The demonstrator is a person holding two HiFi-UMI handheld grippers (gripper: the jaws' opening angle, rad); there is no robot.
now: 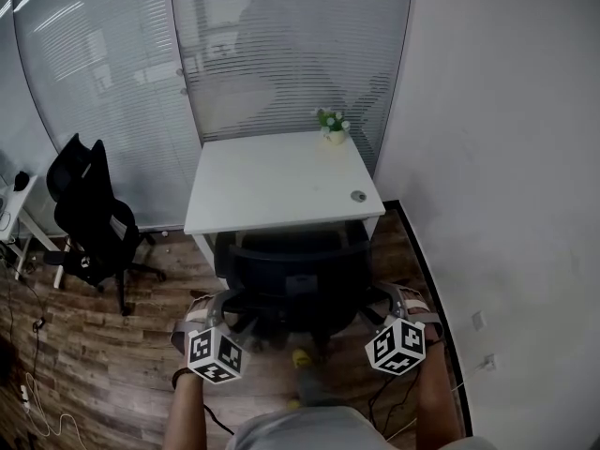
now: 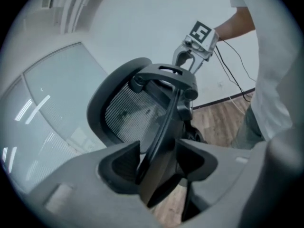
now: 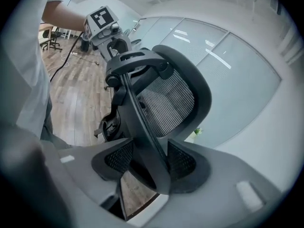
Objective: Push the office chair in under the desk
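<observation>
A black mesh office chair (image 1: 291, 279) stands at the front of the white desk (image 1: 272, 181), its seat tucked beneath the top and its back toward me. My left gripper (image 1: 217, 305) is at the back's left edge and my right gripper (image 1: 392, 300) at its right edge. In the left gripper view the back's black frame (image 2: 164, 122) fills the gap between my left gripper's (image 2: 159, 163) jaws. The right gripper view likewise shows my right gripper (image 3: 145, 163) shut on the frame (image 3: 142, 122), with the mesh panel (image 3: 166, 99) beyond.
A second black chair (image 1: 89, 214) stands at the left by a small white table (image 1: 19, 204). A potted plant (image 1: 331, 125) and a round fitting (image 1: 358, 196) are on the desk. Glass partitions lie behind, a white wall (image 1: 506, 157) at the right, and cables (image 1: 37, 411) on the wood floor.
</observation>
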